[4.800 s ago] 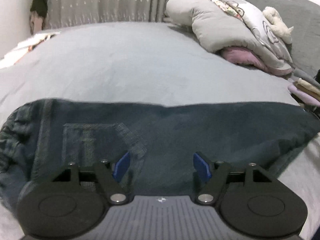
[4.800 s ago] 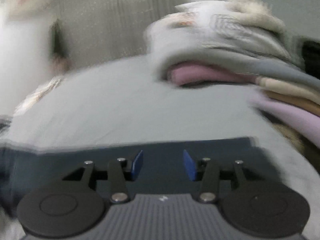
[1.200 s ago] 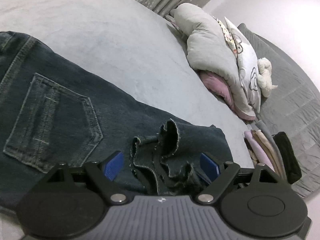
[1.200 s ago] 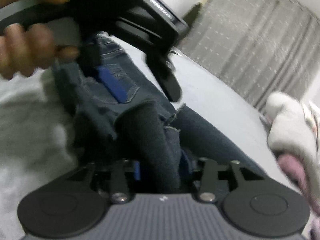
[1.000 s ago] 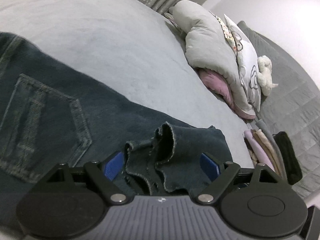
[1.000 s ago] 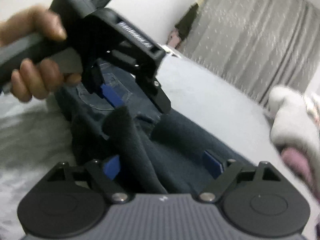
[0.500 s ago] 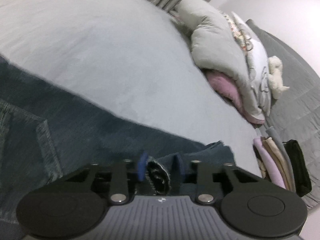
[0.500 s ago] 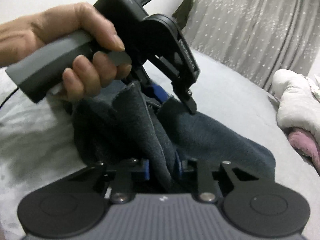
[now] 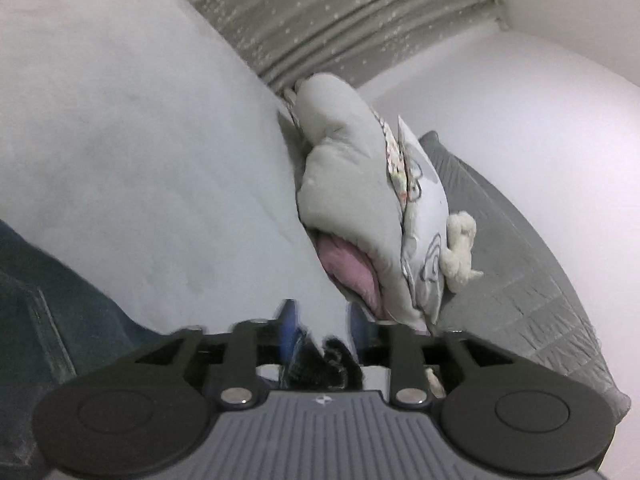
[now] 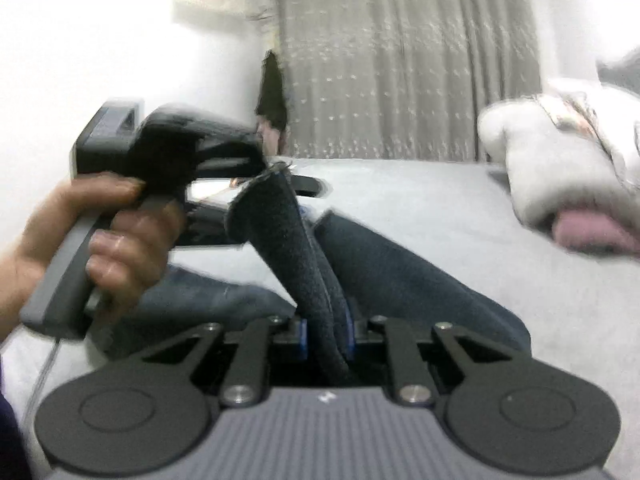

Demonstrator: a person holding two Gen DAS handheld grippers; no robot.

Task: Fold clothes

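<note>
Denim: dark blue jeans [image 10: 400,276] are lying folded along their length on the bed [image 10: 420,200], the hem end being lifted clear of it
Left gripper [image 9: 320,344]: its two fingers are standing close together, pinching a frayed dark edge of the jeans; the person's left hand [image 10: 100,240] is gripping its handle
Right gripper [image 10: 326,334]: its fingers are pressing together on a thick doubled band of the denim
Key relation: the held hem is rising between the two grippers, the left one sitting higher and further along the garment, the right one lower and nearer the fold; both are gripping the same end
Long axis: the leg is running away from the right gripper toward the pillows [image 10: 560,160], the waist part [image 9: 40,320] lying to the left gripper's left
Surface: a pale grey bedspread is giving a soft, yielding support
Room: grey dotted curtains [image 10: 400,60] are hanging behind the bed; a small plush toy [image 9: 460,252] is resting by the pillows
</note>
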